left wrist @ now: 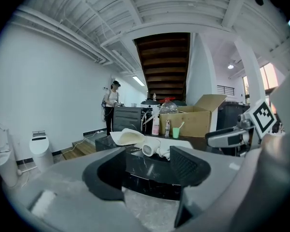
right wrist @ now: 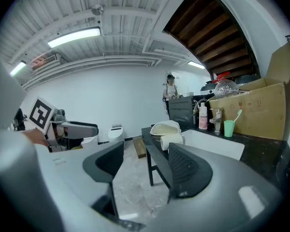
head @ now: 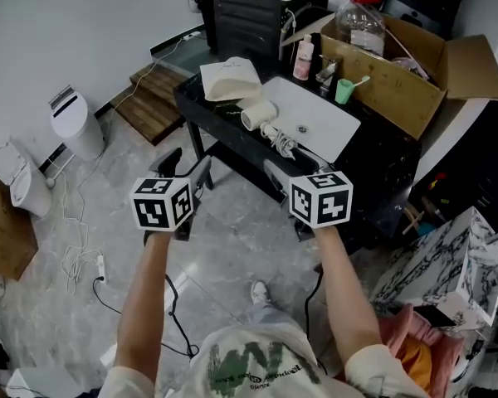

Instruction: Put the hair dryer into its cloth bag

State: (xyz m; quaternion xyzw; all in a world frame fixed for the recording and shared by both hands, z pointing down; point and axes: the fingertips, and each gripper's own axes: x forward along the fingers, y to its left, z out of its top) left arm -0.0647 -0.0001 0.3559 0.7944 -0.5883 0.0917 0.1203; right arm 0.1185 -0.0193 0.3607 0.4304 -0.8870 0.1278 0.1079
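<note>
Short of the table [head: 206, 110], out over the floor, the left gripper [head: 187, 166] and the right gripper [head: 292, 172] each hold their jaws wide apart with nothing between them. The hair dryer [head: 259, 115] lies near the table's front edge, against the white basin [head: 315, 118]. Just behind it, the cloth bag [head: 230, 79] lies at the far left corner.

Evenly bright, lit from white ceiling tubes [right wrist: 75, 36] overhead; only soft, faint shadows. Strong fisheye bending and black corners in both gripper views; close foreground blurred.
</note>
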